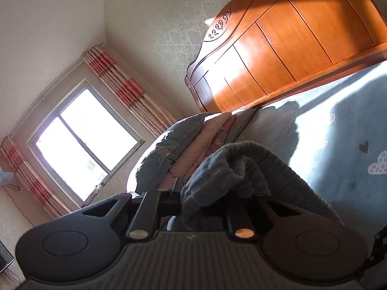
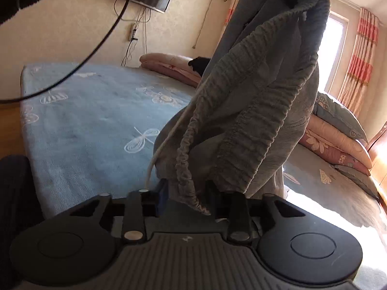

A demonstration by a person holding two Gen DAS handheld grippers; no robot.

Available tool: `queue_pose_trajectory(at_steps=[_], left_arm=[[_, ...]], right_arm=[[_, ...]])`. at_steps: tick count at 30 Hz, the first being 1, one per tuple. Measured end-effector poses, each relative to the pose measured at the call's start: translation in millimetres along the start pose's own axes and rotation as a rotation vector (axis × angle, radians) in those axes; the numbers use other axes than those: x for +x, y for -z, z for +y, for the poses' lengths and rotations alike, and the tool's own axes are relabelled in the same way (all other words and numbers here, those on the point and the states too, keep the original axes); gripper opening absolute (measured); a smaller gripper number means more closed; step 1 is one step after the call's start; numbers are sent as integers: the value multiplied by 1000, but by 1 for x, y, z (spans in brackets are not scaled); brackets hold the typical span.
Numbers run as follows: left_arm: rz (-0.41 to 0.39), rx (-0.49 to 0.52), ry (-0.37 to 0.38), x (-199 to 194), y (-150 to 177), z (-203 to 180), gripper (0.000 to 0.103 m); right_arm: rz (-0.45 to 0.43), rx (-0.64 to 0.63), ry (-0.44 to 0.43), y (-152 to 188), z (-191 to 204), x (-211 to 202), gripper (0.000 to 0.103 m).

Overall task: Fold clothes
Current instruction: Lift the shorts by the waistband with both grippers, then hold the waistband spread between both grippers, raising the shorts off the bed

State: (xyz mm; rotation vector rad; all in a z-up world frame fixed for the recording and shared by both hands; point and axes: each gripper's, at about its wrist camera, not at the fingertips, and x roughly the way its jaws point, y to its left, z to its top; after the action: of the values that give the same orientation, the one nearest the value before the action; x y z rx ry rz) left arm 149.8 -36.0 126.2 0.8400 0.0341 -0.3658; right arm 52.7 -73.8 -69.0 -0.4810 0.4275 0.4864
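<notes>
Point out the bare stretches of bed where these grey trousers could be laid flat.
Bare blue sheet lies between the wooden floor edge and the hanging grey trousers; a sunlit patch opens beyond them. It is crowded toward the window: folded quilts and a pillow are stacked there.

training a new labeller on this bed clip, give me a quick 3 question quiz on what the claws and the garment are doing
1. True or false: both claws are shut on the grey garment.
2. What does the bed sheet show? A) stripes B) white dragonflies and clouds on blue C) plain red
3. What white thing hangs from the garment's gathered waistband near the right claw?

Key
1. True; the left claw grips it too.
2. B
3. A drawstring.
</notes>
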Motion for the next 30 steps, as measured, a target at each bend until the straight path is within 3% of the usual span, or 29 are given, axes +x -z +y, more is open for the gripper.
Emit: queue_pose_trajectory(at_steps=[3,7,12,19,21,23,24,26,29,30], left_arm=[[28,31,-33,-4,11,-2,14],[67,8,-35,-5,26,0,14],[132,-21,84,-2,44,-21,14],[148,162,214,-30,59,-81,14],[147,186,201,-33,56,-82,14],[150,185,189,-32,52,-80,15],[155,167,188,-30,49,-77,15],[158,147,186,-26,45,-72,15],[151,156,187,-23,42,-74,15],[147,158,191,-24,41,-75,15]], right_arm=[[36,-47,64,8,-5,-20,8],[59,76,164,16,-55,-66,8],[70,335,119,49,-117,-95,8],[285,220,16,105,-84,-58,10],[280,188,8,104,-75,-59,17],[222,186,-15,96,-73,-73,45],[186,189,-24,92,-73,-83,53],[127,182,-2,84,-74,-99,58],[51,150,59,77,-75,-113,83],[38,131,71,76,-75,-113,86]])
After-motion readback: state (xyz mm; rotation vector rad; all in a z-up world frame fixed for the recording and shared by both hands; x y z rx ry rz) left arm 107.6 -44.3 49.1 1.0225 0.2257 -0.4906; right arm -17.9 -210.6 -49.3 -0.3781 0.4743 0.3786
